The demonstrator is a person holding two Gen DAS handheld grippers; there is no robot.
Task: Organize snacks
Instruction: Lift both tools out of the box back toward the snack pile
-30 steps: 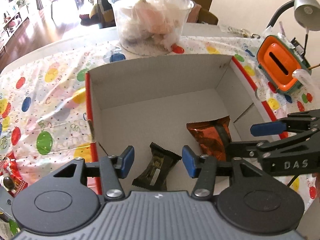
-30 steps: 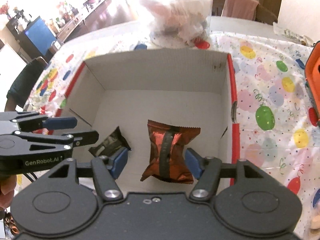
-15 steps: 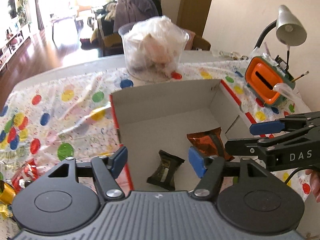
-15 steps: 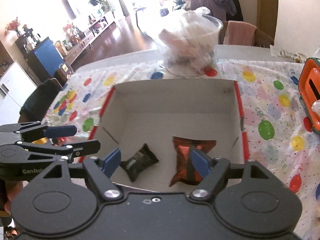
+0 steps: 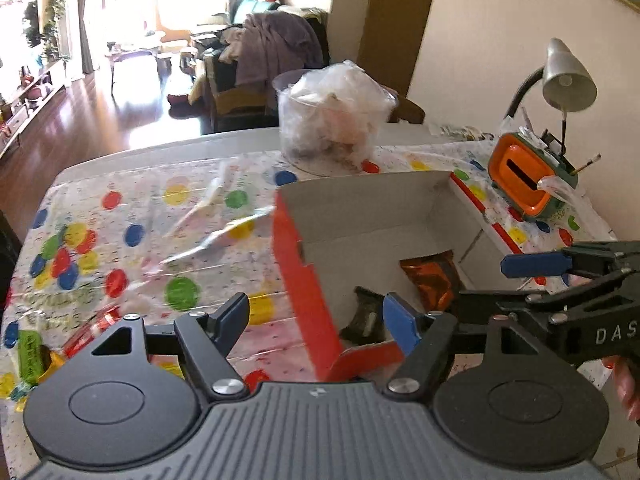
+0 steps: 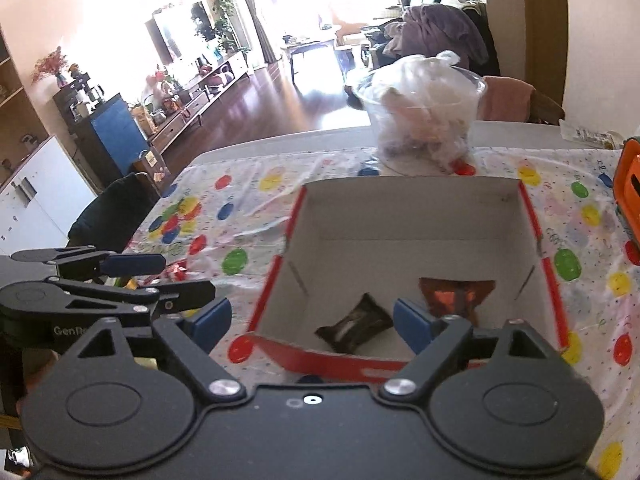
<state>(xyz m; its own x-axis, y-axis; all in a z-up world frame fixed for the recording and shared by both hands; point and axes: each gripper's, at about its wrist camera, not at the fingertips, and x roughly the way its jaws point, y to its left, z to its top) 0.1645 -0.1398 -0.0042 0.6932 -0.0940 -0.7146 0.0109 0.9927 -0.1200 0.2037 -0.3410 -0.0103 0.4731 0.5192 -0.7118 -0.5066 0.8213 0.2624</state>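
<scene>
Left claw spread wide, nothing between the blue pads; jaws have just been opening. It hangs over the near-left corner of the red box, touching neither wall nor wrapper. Right claw likewise apart and empty, jaws just been opening too, poised above the box's near wall.

Both snacks lie on the box floor toward its near side: dark wrapper on the left, orange foil packet on the right, close but apart.

Box sits mid-table on the spotted cloth. More wrapped snacks lie by the table's near-left corner, outside the box. Clear tub of bagged items stands just behind the box's far wall; orange holder near the right edge.

Risks, as judged: a low sweep leftward toward the loose snacks could catch the box's upright near-left wall and shove or tip it. The slick, wrinkled cloth may bunch under a pad and drag wrappers off the table edge. The two claws sit close together, so crossing paths could knock them.
</scene>
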